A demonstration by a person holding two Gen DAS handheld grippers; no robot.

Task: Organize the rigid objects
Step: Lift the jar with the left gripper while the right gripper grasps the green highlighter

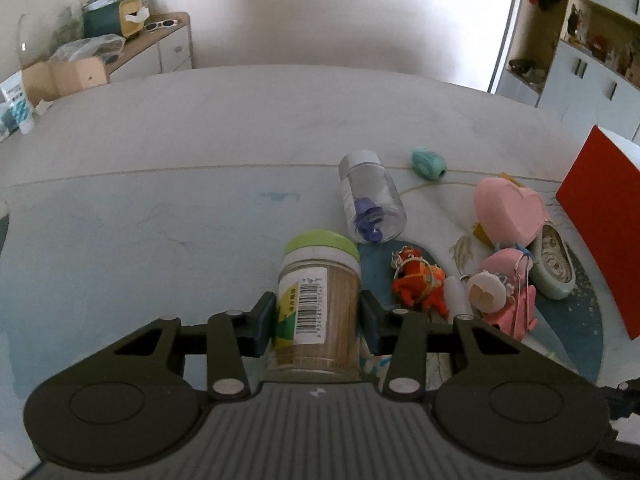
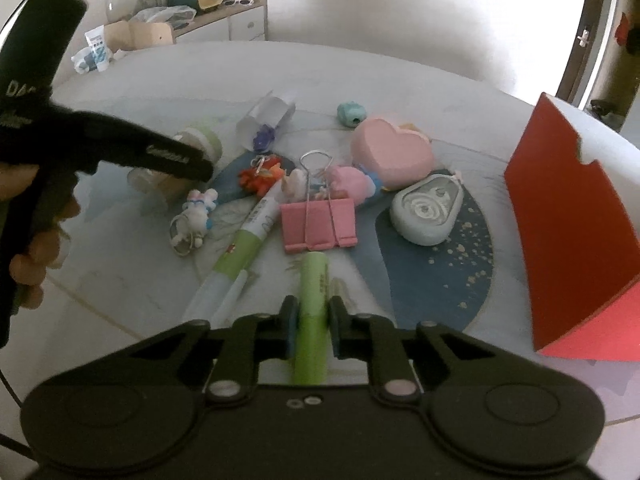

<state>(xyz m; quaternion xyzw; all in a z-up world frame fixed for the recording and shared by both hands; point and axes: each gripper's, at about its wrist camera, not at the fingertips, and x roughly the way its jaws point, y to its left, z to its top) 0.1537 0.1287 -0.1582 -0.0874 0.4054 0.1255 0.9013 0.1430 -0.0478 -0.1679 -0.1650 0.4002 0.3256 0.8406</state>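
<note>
Toothpick jar (image 1: 318,304), green-lidded and barcoded, sits between the pads of the left gripper (image 1: 318,318), which are clamped on its sides; its long axis runs straight ahead along the fingers, lid pointing away. In the left wrist view the loose items lie ahead and to the right on the table (image 1: 160,208): one clear bottle (image 1: 370,198) on its side, one teal sharpener (image 1: 428,164), one pink heart box (image 1: 508,210), one orange toy (image 1: 420,280), one correction-tape dispenser (image 1: 554,264), and one red box (image 1: 604,232) at the far right (probably the container to fill). In the right wrist view the right gripper (image 2: 312,330) is closed on one green tube (image 2: 314,316), its axis also in line with the fingers. Beyond it lie one pink binder clip (image 2: 318,224), one green-and-white marker (image 2: 244,248) and one rabbit keychain (image 2: 196,216). The red box stands to the right, so the right hand is the nearer to it.
</note>
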